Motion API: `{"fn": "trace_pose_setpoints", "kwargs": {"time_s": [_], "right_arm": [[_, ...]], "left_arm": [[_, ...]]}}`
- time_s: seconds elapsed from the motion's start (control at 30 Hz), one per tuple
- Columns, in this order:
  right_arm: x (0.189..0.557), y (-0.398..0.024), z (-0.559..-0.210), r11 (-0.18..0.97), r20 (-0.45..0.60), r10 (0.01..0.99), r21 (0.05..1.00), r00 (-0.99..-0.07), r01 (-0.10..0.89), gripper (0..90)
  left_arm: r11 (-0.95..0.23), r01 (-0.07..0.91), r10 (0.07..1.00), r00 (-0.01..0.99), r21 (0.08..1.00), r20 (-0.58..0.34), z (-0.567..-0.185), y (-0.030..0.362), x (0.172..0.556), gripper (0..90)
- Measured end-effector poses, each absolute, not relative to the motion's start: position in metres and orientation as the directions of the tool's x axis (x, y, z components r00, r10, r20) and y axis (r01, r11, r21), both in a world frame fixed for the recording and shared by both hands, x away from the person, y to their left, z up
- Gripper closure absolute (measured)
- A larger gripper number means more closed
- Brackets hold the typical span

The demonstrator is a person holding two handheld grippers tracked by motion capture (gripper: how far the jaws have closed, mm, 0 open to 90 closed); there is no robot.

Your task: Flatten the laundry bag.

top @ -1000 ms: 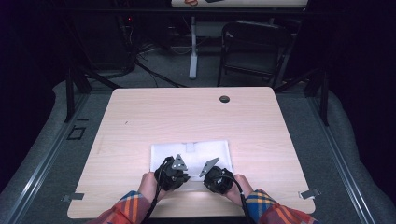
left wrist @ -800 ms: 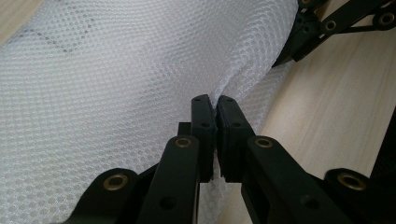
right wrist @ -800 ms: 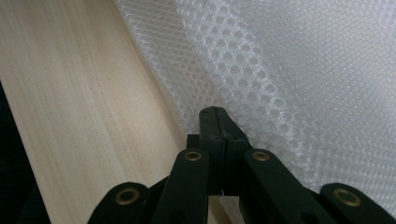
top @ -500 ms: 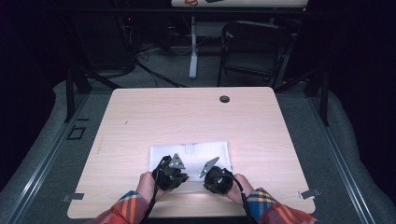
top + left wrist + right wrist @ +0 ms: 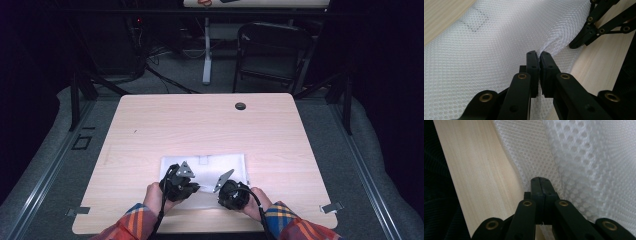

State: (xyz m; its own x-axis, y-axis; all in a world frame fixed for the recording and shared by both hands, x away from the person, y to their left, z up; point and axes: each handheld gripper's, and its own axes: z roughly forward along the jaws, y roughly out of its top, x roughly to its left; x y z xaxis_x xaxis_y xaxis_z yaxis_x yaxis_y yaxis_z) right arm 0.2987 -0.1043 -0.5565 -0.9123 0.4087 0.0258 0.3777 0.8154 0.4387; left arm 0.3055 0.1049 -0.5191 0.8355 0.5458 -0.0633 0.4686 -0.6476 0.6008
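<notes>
Table [image 5: 165,125]: light wood, bare apart from the work. White mesh cloth [image 5: 220,165] lies flat near the 6 o'clock edge, its near hem lifted. My left gripper [image 5: 539,56] is clamped on that hem at about 7 o'clock; my right gripper [image 5: 539,180] pinches it at 5 o'clock. Both corners secured; judging by this, the fold or lift itself is not yet made.

White mesh cloth [image 5: 499,50] on matt wooden table [image 5: 200,125]
</notes>
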Motion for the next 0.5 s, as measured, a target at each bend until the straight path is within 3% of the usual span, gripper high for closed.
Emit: {"fn": "trace_pose_setpoints", "kwargs": {"time_s": [0.5], "right_arm": [[0.294,-0.103,-0.556,0.83,0.022,0.389,0.426,-0.921,0.361,90.0]], "left_arm": [[-0.61,0.485,0.595,0.803,0.626,-0.042,-0.503,0.115,0.313,86.7]]}}
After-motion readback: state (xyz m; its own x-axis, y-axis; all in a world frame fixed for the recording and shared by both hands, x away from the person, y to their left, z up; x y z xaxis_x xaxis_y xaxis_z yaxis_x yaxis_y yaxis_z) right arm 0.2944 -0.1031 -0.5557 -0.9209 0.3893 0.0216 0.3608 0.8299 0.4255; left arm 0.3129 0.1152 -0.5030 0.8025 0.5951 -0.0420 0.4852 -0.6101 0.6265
